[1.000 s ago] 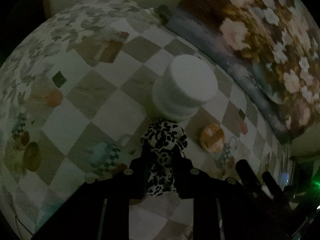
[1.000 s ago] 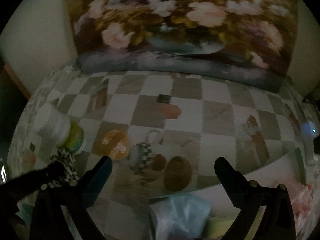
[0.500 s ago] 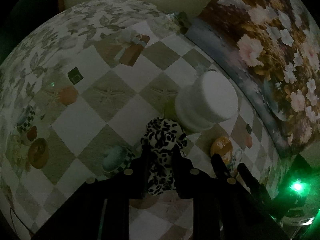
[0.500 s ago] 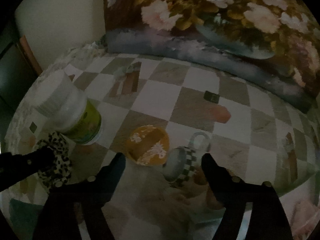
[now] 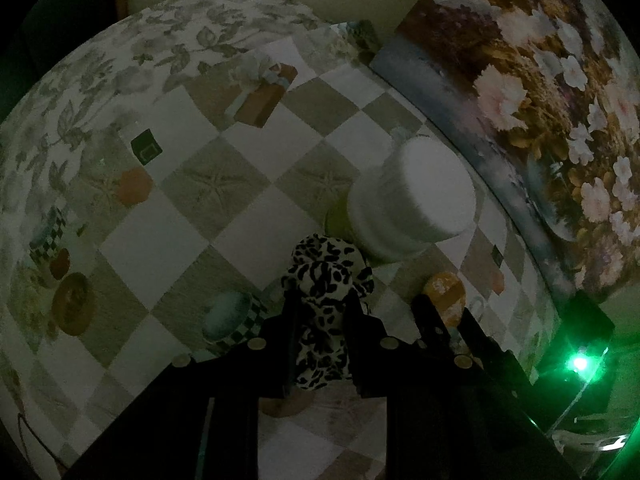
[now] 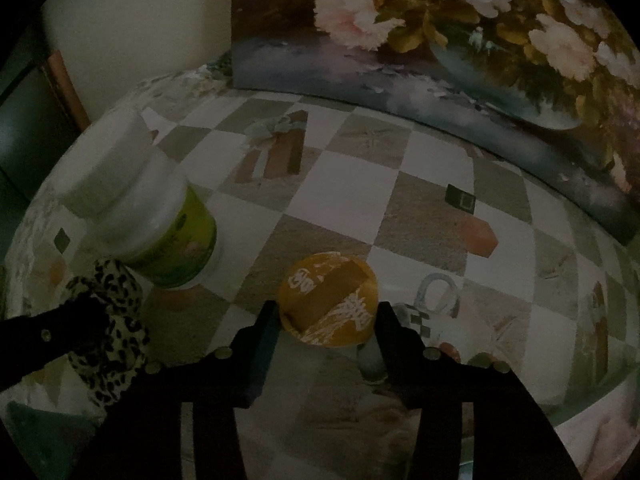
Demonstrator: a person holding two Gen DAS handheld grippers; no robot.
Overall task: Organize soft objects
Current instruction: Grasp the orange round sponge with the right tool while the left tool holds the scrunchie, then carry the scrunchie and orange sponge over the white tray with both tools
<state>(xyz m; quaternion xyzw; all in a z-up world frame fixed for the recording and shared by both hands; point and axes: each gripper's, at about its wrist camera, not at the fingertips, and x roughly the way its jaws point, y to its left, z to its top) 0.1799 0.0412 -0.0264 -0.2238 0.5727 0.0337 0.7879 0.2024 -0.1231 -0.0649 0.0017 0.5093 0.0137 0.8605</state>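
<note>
While your left gripper (image 5: 320, 312) clenches the leopard-print scrunchie (image 5: 324, 280) above the bench (image 5: 160, 248) beside the white-lidded jar (image 6: 140, 208), your right gripper (image 6: 326, 316) fingers are closing around the orange ball (image 6: 328, 298), so I judge 2 pickups underway and placing left.

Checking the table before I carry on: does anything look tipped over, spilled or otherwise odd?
Nothing spilled or tipped. The white-lidded jar stands upright on the checkered tablecloth. The one hard-looking thing among soft objects is the round orange item, between the closing jaws of the right hand-held gripper.
</note>
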